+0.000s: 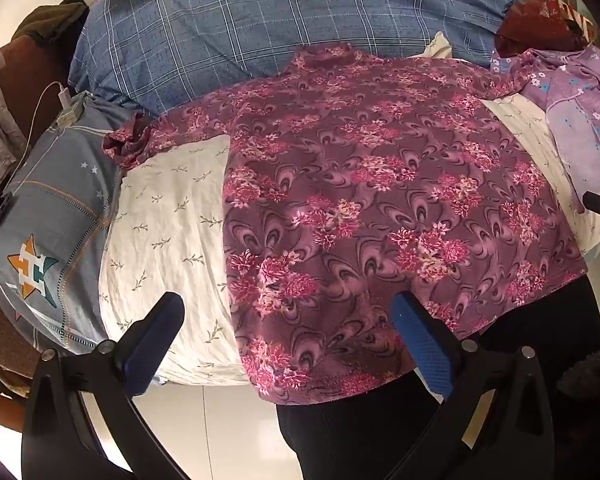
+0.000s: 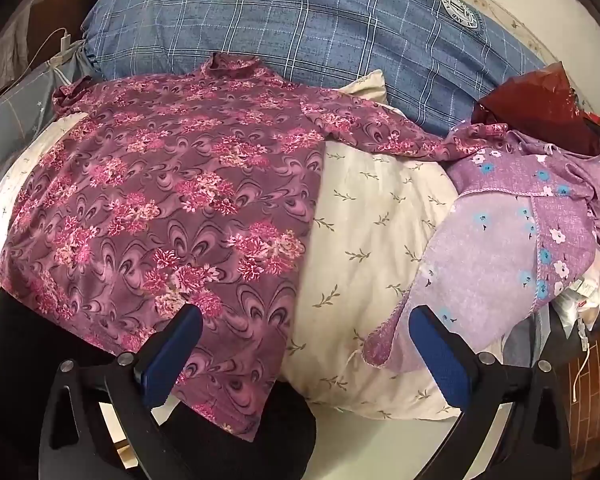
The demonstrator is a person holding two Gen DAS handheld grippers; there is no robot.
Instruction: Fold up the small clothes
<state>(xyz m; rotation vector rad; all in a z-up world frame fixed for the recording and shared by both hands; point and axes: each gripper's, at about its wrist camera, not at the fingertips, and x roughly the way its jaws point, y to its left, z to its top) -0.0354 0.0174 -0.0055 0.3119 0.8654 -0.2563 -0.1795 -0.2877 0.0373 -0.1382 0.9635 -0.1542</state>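
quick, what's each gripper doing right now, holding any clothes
Left gripper: open, holding nothing, fingers spread over the hem of the maroon floral long-sleeved shirt.
Right gripper: open, holding nothing, above the cream leaf-print bedsheet.

Home bedroom: bed with cream sheet (image 1: 168, 216), blue plaid duvet (image 2: 340, 32), pillow (image 1: 56, 216).

I count two garments: one maroon top (image 1: 380, 200) at twelve o'clock, one lilac top (image 2: 512, 236) at two. One blue quilt (image 1: 300, 28) beyond, one star pillow (image 1: 60, 216) at nine, one white sheet (image 2: 372, 248). My two grippers (image 1: 288, 328) (image 2: 308, 340), both spread.
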